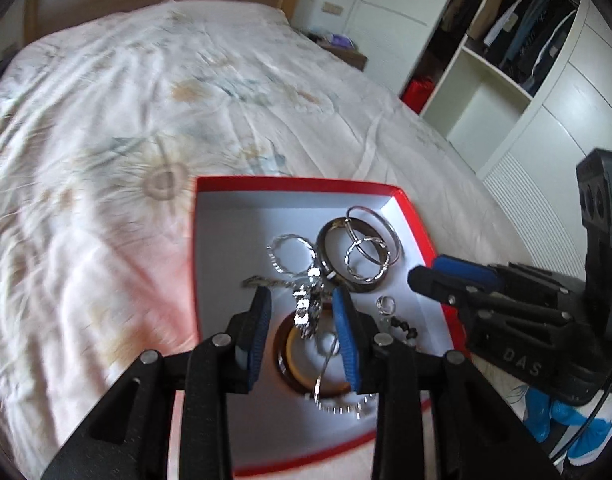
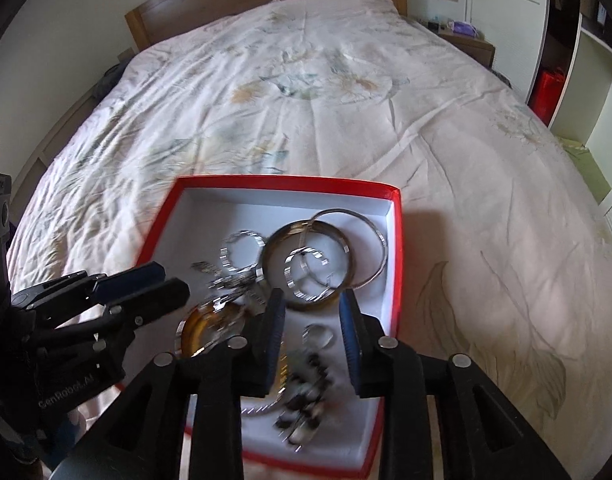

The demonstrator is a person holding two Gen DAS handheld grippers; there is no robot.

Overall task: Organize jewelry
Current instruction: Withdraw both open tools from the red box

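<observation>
Jewelry sits in red box (image 1: 409, 208) with white lining, on floral bedspread (image 1: 126, 120). Wide metal bangle (image 1: 357, 252) and thin silver hoops (image 2: 345, 248) overlap toward far right corner; amber bangle (image 1: 302, 360), small ring (image 1: 385, 304) and dark beads (image 1: 403, 326) lie nearer you. Your left gripper (image 1: 302, 332): pads apart over box, sparkly chain piece (image 1: 306, 304) between them, contact unclear. Your right gripper (image 2: 311, 340): pads apart, nothing clamped, above blurred jewelry heap.
</observation>
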